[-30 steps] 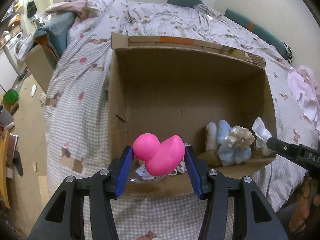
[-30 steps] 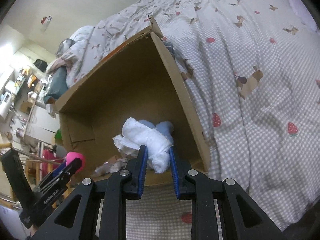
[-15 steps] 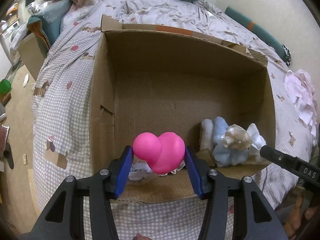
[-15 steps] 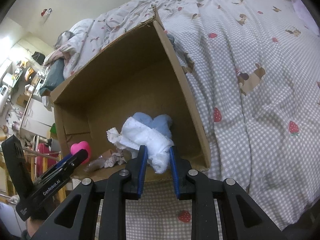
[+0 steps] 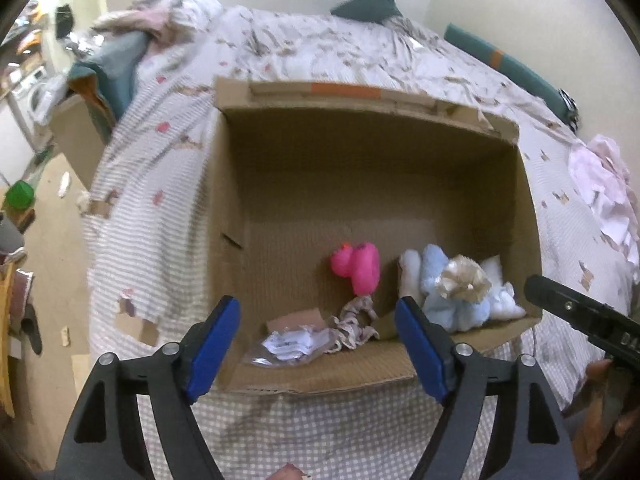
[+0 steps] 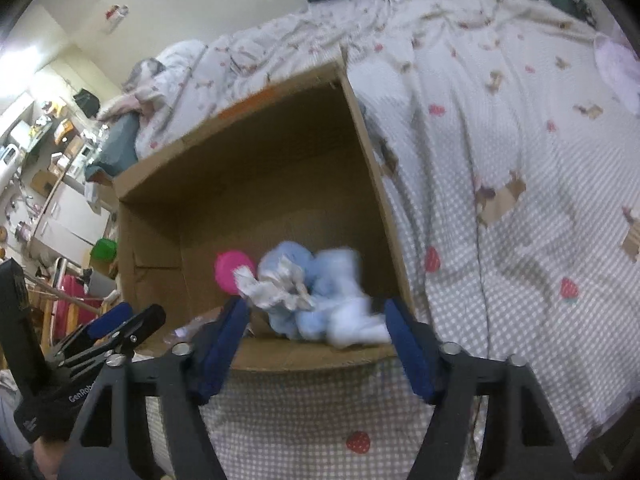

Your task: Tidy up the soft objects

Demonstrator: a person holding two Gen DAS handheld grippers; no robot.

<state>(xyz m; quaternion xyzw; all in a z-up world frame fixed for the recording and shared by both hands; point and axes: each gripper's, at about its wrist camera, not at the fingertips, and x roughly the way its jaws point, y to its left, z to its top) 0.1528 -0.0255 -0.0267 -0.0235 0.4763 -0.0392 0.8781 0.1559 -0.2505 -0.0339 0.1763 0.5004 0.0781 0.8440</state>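
An open cardboard box (image 5: 280,376) (image 6: 304,352) sits on the bed. Inside it lie a pink duck toy (image 5: 358,266) (image 6: 230,272), a blue and white plush pile (image 5: 452,296) (image 6: 320,292) with a beige bow (image 5: 464,280), a patterned scrunchie (image 5: 356,322) and a clear plastic bag (image 5: 288,346). My left gripper (image 5: 320,344) is open and empty at the box's near edge. My right gripper (image 6: 316,340) is open and empty, just in front of the plush pile.
The box rests on a checked bedspread (image 6: 500,240) with strawberry and dog prints. Pink-white cloth (image 5: 600,196) lies on the bed at right. Dark pillows (image 5: 368,6) line the wall. A smaller box with clothes (image 5: 80,128) and a cluttered floor are at left.
My left gripper opened and the pink duck dropped into the box. My right gripper opened and released the white plush onto the pile. Both grippers pulled back a little.
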